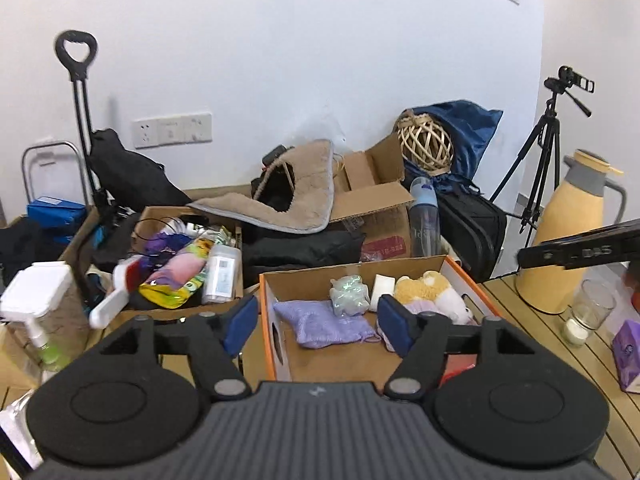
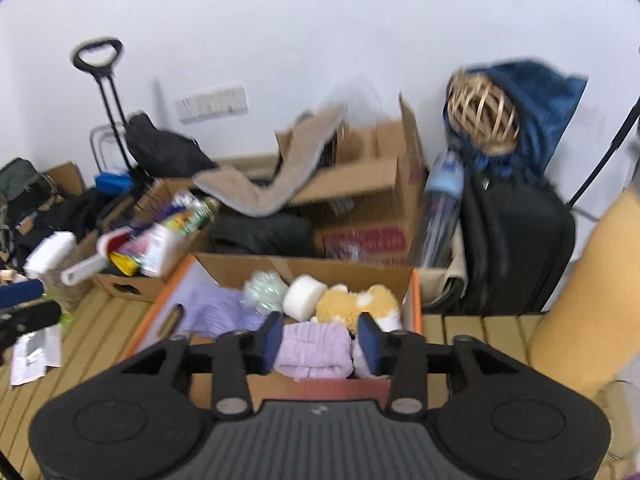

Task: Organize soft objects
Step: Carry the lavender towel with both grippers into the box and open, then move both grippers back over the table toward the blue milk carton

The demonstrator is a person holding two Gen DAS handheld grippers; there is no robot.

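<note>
An orange-edged cardboard box [image 1: 280, 344] on the slatted table holds soft things: a purple knit cloth [image 1: 324, 322], a pale green fluffy ball [image 1: 350, 294], a white sponge roll [image 1: 382, 286] and a yellow-and-white plush toy [image 1: 430, 290]. My left gripper [image 1: 318, 324] is open and empty, just in front of the box. In the right wrist view the box [image 2: 416, 300] shows a folded lilac towel [image 2: 314, 350] between the fingers of my open right gripper [image 2: 320, 340], hovering over the near end. The plush [image 2: 356, 304], roll [image 2: 306, 296] and ball [image 2: 264, 290] lie behind.
A second cardboard box [image 1: 160, 308] of mixed items stands at the left. A yellow thermos jug [image 1: 572, 240], a glass [image 1: 590, 312] and a purple pack [image 1: 628, 356] stand at the right. Bags, boxes and a water bottle [image 1: 426, 216] crowd the back. The right gripper's arm [image 1: 576, 250] crosses at the right.
</note>
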